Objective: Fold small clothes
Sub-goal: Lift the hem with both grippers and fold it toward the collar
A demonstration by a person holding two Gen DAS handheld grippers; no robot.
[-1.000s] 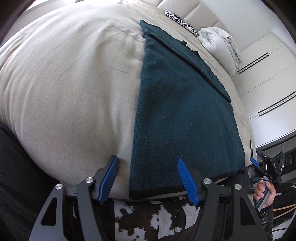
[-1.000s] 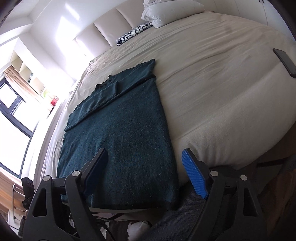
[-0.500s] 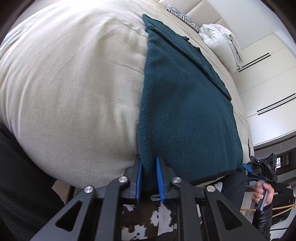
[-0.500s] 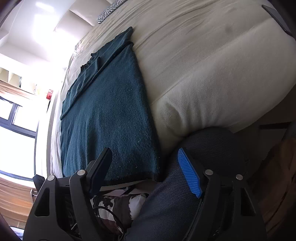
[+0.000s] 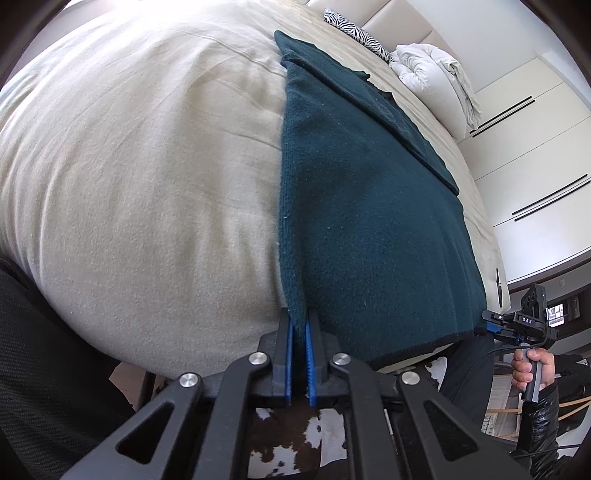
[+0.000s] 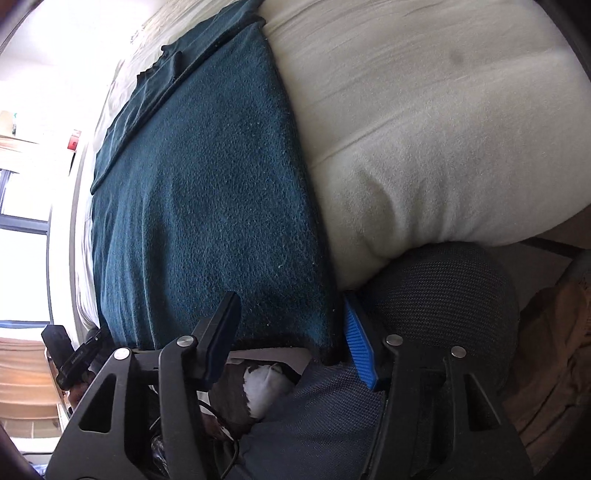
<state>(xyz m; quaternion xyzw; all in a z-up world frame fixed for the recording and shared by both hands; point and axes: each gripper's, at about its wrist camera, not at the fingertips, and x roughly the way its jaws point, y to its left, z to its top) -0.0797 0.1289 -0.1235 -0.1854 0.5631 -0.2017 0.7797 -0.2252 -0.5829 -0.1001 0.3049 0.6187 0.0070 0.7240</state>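
A dark teal knit garment (image 5: 369, 206) lies flat on a cream bed (image 5: 129, 166), its hem at the near edge. My left gripper (image 5: 299, 354) is shut on the hem's near left corner. In the right wrist view the garment (image 6: 207, 177) fills the middle, and my right gripper (image 6: 291, 339) is open with its jaws on either side of the near right hem corner, the blue pad (image 6: 360, 347) close beside the cloth edge. The right gripper also shows far right in the left wrist view (image 5: 517, 325), held in a hand.
A white folded duvet (image 5: 432, 74) and a zebra pillow (image 5: 354, 29) lie at the bed's head. White wardrobe doors (image 5: 535, 166) stand at right. A dark mesh chair (image 6: 443, 291) presses against the bed's edge. A cowhide rug (image 5: 288, 435) lies below.
My left gripper closed on the hem's left corner and holds it. My right gripper dropped toward the right hem corner and stayed open.
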